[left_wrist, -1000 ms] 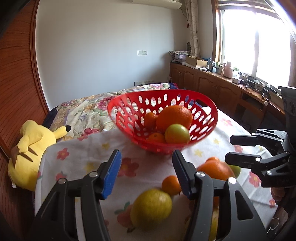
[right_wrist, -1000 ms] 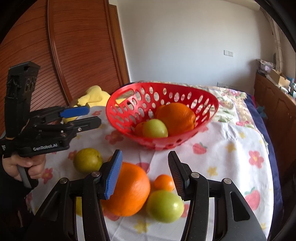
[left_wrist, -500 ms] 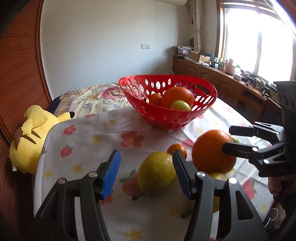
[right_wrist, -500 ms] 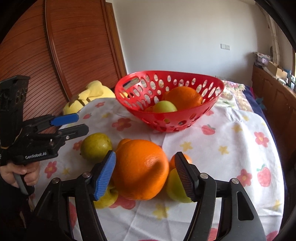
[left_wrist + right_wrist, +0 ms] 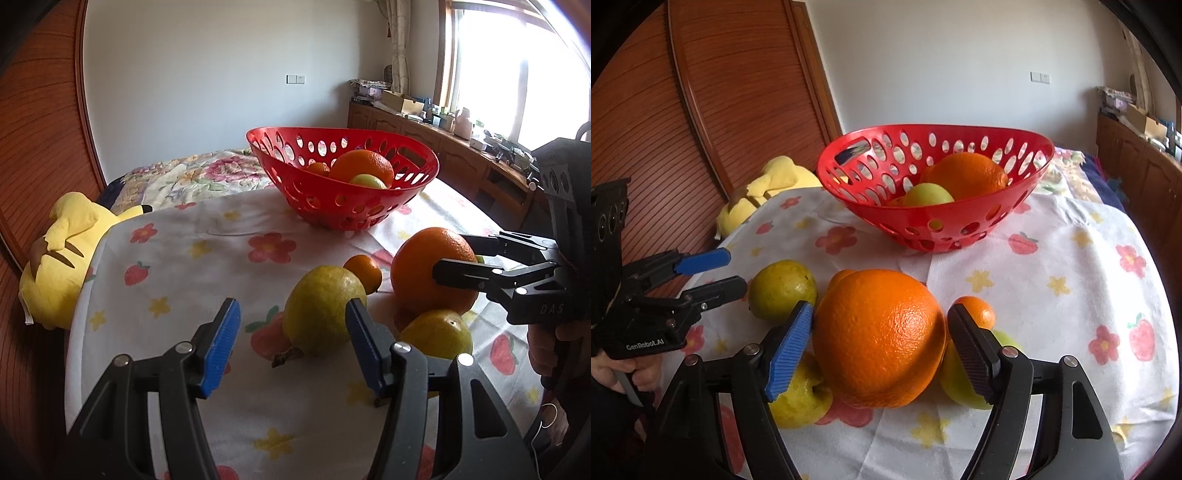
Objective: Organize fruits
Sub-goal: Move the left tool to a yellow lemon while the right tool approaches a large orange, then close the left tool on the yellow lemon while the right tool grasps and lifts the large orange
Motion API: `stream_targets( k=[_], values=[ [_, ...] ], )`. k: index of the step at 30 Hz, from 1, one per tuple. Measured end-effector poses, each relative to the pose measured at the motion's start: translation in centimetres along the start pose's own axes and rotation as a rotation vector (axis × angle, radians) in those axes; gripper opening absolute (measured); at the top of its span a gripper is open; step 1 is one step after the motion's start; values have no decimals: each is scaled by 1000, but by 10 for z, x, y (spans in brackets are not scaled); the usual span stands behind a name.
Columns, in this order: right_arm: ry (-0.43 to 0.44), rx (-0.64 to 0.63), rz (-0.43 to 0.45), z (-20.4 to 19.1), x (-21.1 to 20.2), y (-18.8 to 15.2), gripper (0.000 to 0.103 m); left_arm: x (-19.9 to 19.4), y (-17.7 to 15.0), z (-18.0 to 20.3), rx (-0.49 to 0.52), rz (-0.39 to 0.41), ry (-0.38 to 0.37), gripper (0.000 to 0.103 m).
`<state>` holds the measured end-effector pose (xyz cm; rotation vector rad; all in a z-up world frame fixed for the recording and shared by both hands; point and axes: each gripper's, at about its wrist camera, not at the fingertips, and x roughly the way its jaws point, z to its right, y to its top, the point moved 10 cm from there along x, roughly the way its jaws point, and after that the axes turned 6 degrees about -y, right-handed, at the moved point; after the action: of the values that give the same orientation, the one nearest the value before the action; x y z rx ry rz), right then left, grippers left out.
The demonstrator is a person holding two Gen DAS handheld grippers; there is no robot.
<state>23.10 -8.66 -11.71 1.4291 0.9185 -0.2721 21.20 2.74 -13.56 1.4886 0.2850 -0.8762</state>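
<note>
A red perforated basket (image 5: 369,206) (image 5: 960,221) holds a big orange (image 5: 964,173), a green fruit (image 5: 927,195) and a small orange (image 5: 318,168). Loose fruit lies on the flowered cloth. My right gripper (image 5: 881,338) is open with its jaws on either side of a large orange (image 5: 879,336) (image 5: 432,275); it also shows in the left wrist view (image 5: 458,258). My left gripper (image 5: 291,341) is open, just short of a yellow-green guava (image 5: 321,314) (image 5: 781,290). A small tangerine (image 5: 364,271), a yellow-green fruit (image 5: 436,334) and a green fruit (image 5: 967,384) lie close by.
A yellow plush toy (image 5: 62,258) lies at the table's left edge beside a wooden wall. A floral bedspread (image 5: 192,177) lies behind the table. Wooden cabinets (image 5: 461,155) with clutter run under the window at right.
Both grippers have come down and closer to the loose fruit. The right jaws now flank the large orange; the left jaws have neared the guava.
</note>
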Motion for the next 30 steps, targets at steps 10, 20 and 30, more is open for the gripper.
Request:
stream_targets(
  k=[10,20,30],
  values=[
    [-47,-52,-7,-8,10,-4,84,2,-3,0,-3,-6,-4,61],
    [-100,-129,0,-11,17,-7,84,4,-1,4,10,-5,16,66],
    [-77,-124,9,-12,12,-9,81,20,1,4,12,-28,7,68]
  ],
)
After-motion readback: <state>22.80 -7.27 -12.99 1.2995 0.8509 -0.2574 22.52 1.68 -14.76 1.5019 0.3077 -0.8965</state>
